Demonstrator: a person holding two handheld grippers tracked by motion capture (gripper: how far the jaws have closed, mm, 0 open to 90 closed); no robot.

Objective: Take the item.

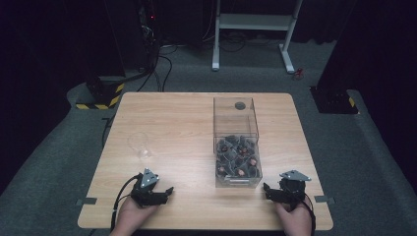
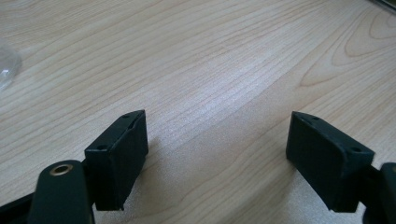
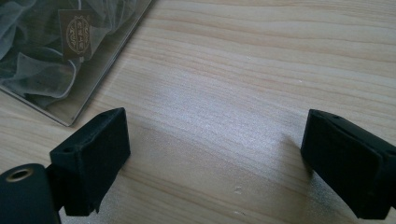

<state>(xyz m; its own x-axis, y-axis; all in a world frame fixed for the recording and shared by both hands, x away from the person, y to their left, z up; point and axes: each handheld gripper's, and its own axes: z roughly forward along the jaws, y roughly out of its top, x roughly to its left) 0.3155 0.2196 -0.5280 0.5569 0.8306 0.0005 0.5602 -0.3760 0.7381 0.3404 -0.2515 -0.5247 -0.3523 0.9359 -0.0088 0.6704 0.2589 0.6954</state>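
A clear plastic box (image 1: 236, 142) stands on the wooden table (image 1: 187, 113), right of centre, its near half filled with several small dark mesh pouches (image 1: 237, 157). A clear drinking glass (image 1: 139, 145) stands left of centre. My left gripper (image 1: 168, 191) rests near the front edge, below the glass, pointing right, jaws wide apart over bare wood (image 2: 217, 126). My right gripper (image 1: 265, 189) rests at the front right, just beside the box's near corner, pointing left. Its jaws (image 3: 215, 140) are open with nothing between them; the box corner (image 3: 70, 60) with pouches lies at upper left.
The table's front edge runs just under both hands. Beyond the far edge stand a white desk frame (image 1: 255, 29), dark equipment with cables (image 1: 147, 44) and a yellow-black striped base (image 1: 101, 96) on grey carpet.
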